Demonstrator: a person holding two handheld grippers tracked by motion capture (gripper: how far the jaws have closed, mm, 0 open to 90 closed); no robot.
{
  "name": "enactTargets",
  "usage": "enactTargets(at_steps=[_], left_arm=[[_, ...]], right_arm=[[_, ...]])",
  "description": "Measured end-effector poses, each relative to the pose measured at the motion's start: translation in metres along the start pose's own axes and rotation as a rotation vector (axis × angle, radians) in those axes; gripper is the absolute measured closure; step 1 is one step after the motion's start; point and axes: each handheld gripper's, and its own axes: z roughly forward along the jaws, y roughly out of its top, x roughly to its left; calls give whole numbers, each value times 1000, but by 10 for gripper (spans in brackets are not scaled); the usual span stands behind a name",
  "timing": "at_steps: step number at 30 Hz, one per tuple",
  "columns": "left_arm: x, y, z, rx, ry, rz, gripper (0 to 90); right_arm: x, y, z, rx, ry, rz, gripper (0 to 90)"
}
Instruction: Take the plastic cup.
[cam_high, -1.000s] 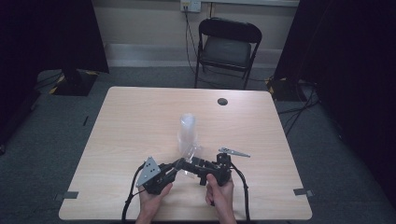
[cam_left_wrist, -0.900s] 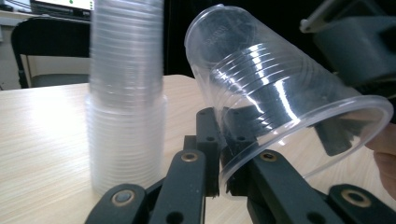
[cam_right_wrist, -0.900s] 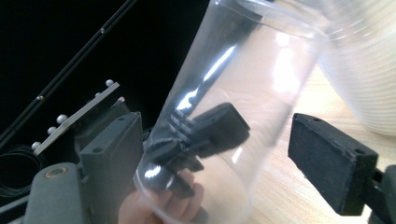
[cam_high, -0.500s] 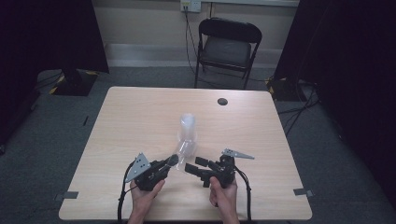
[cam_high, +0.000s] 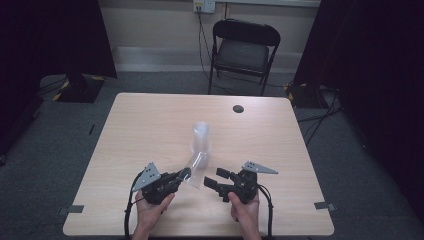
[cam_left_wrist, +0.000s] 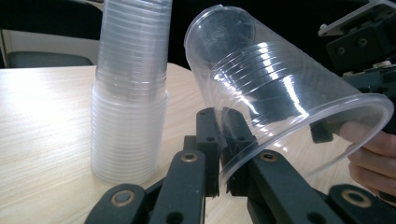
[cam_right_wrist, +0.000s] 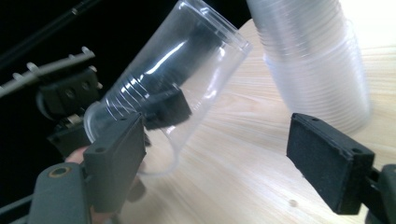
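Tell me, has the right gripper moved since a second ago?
Yes. The right gripper has drawn back rightward from the cup stack, away from the left gripper.

High view: fixed above the person's side, facing forward and down, far enough to take in the whole table (cam_high: 150, 120) and a folding chair (cam_high: 243, 50) behind. Both gripper views: low, close-up, looking along their jaws; they share the clear cup (cam_left_wrist: 280, 98) (cam_right_wrist: 177, 70) and cup stack (cam_left_wrist: 128, 93) (cam_right_wrist: 317, 60).
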Motion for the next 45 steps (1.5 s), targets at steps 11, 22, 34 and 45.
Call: enactTargets(at_steps=[11, 22, 34, 45], left_arm=[[3, 2, -2, 63, -36, -43, 868], [4, 8, 0, 133, -53, -35, 870], [7, 11, 3, 195, -85, -47, 869], [11, 14, 12, 288, -112, -39, 870]], right_arm=[[-1, -5, -4, 20, -73, -98, 180], [3, -7, -6, 40, -146, -199, 168], [3, -6, -14, 51, -196, -283, 167], [6, -5, -17, 74, -226, -377, 159]])
